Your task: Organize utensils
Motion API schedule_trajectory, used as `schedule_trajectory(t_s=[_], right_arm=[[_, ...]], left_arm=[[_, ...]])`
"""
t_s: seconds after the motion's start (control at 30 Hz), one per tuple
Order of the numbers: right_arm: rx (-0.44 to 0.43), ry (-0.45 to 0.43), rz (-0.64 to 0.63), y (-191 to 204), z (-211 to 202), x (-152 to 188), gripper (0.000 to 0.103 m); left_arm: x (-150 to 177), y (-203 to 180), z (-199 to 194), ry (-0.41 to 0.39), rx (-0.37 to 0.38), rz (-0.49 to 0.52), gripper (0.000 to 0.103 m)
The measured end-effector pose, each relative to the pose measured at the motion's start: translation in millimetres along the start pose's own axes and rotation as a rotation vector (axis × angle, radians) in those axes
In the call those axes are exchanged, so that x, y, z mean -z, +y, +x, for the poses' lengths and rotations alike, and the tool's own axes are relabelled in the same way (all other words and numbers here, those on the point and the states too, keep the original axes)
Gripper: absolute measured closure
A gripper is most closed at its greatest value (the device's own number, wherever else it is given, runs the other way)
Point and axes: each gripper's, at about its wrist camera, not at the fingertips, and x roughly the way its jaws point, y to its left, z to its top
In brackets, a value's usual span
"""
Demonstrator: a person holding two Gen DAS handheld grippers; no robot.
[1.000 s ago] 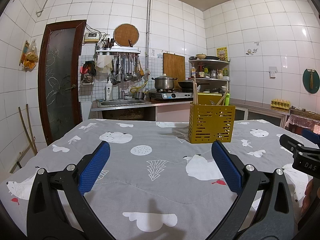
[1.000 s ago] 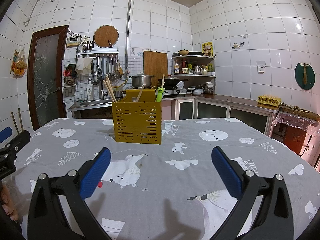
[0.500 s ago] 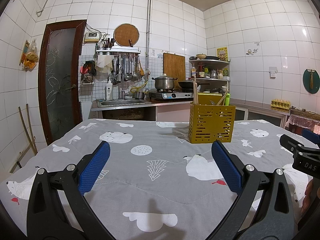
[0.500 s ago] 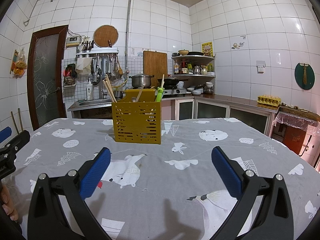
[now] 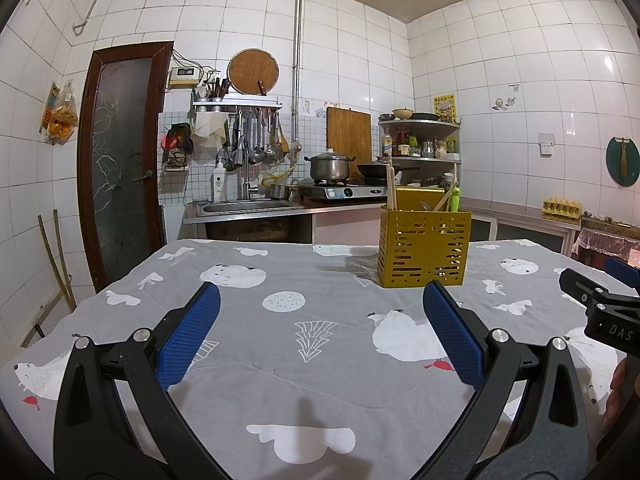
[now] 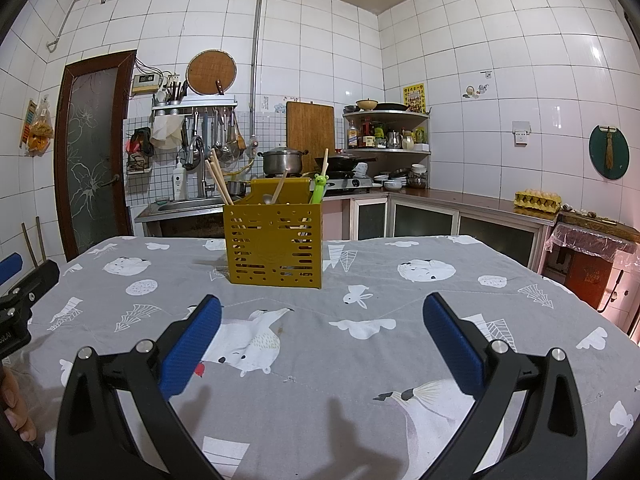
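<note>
Task is judged essentially complete: chopsticks (image 6: 218,179), a spoon (image 6: 277,191) and a green-handled utensil (image 6: 319,188) are seen standing in the yellow slotted holder (image 6: 274,246), well ahead of the left gripper (image 5: 320,314) and right gripper (image 6: 321,316), both spread wide and empty; no loose utensils are seen on the tablecloth (image 6: 400,304).

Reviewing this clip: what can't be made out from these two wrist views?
- Lower ends of the chopsticks, spoon and green utensil: hidden by the yellow holder wall in both views.
- How the holder is divided inside: hidden behind its front wall.
- Right hand-held gripper in the left wrist view: cut off by the right edge.
- Left hand-held gripper in the right wrist view: cut off by the left edge.
- Shelf bottle labels: too small.
</note>
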Motion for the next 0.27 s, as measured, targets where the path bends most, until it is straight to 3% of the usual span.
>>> schedule_trajectory(t_s=[0.27], right_arm=[[0.0,0.0,0.001,-0.1,-0.2,-0.1,0.004]], left_arm=[[-2.8,-0.8,-0.6,0.006,-0.001,-0.006,0.005]])
